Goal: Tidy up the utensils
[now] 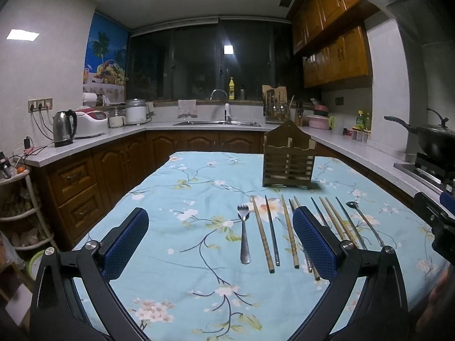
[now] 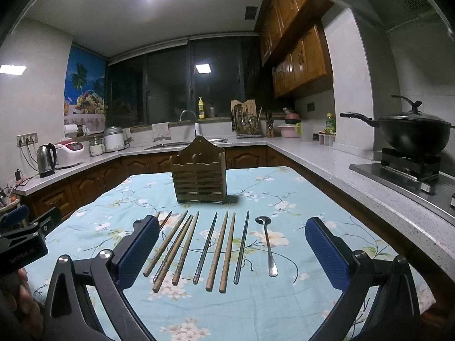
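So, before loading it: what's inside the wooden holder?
Through the wooden holder's front slats only gaps and a central divider show; no utensils poke above the rim. Its floor stays hidden.

Wooden utensil holder [image 2: 199, 170] stands upright at the far end of the worktop, slatted front, peaked back w/ a hole; looks empty from here. In front of it the utensils lie flat in a row, side by side, handles toward the cameras. Metal fork [image 1: 244, 233] sits at the left end, tines away. Next come wooden chopsticks [image 2: 217, 251] mixed w/ thin metal chopsticks [image 2: 241, 248], roughly parallel, a few on the left fanning and crossing. Metal spoon [image 2: 268, 244] lies at the right end, bowl toward the holder, slightly apart.
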`<action>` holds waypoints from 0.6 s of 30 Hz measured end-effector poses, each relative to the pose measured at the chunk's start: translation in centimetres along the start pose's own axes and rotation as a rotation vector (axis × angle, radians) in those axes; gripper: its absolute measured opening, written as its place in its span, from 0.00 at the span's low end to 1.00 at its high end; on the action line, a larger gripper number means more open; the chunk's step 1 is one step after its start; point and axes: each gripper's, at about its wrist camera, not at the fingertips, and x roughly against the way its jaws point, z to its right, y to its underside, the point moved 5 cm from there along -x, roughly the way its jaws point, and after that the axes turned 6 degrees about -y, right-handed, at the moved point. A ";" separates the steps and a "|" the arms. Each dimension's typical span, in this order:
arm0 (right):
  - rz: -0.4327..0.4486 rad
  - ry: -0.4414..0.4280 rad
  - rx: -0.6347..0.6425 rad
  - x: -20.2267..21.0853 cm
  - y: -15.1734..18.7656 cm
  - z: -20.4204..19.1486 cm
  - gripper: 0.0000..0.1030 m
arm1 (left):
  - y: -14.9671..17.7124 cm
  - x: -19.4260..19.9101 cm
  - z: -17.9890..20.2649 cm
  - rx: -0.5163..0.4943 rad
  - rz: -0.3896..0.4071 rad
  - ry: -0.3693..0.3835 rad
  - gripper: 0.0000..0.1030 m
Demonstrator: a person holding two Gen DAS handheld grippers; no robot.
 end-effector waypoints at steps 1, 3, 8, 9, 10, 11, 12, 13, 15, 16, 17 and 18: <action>0.000 0.000 0.000 0.0 0.0 0.0 1.00 | 0.0 0.0 0.0 0.000 0.000 0.000 1.00; -0.001 0.001 -0.001 0.0 0.0 0.0 1.00 | 0.0 0.0 0.0 0.001 -0.001 0.002 1.00; 0.000 0.002 -0.002 0.1 -0.1 0.1 1.00 | 0.0 -0.1 0.1 -0.001 -0.001 0.003 1.00; 0.000 0.002 -0.002 -0.1 0.0 0.0 1.00 | 0.0 -0.1 0.1 -0.002 0.000 0.001 1.00; 0.000 0.001 -0.001 0.0 0.0 0.0 1.00 | 0.0 -0.1 0.1 -0.002 0.000 0.002 1.00; 0.001 0.001 -0.001 0.0 0.0 0.0 1.00 | 0.0 -0.1 0.1 0.000 -0.001 0.004 1.00; -0.001 0.001 -0.001 0.1 -0.1 0.1 1.00 | 0.1 -0.1 0.1 0.000 -0.002 0.005 1.00; -0.002 0.000 0.000 -0.1 0.0 0.0 1.00 | 0.0 -0.1 0.2 -0.002 -0.001 0.001 1.00; -0.004 0.000 0.001 -0.1 0.0 0.0 1.00 | 0.0 -0.1 0.1 -0.002 -0.003 0.004 1.00; -0.003 0.001 0.001 0.0 0.0 0.1 1.00 | 0.1 -0.1 0.2 -0.002 -0.003 0.004 1.00; -0.002 0.002 0.001 -0.1 0.1 0.1 1.00 | 0.1 -0.1 0.3 -0.003 -0.002 0.003 1.00; -0.002 0.002 -0.002 -0.1 0.1 0.1 1.00 | 0.1 -0.1 0.3 -0.003 -0.001 0.004 1.00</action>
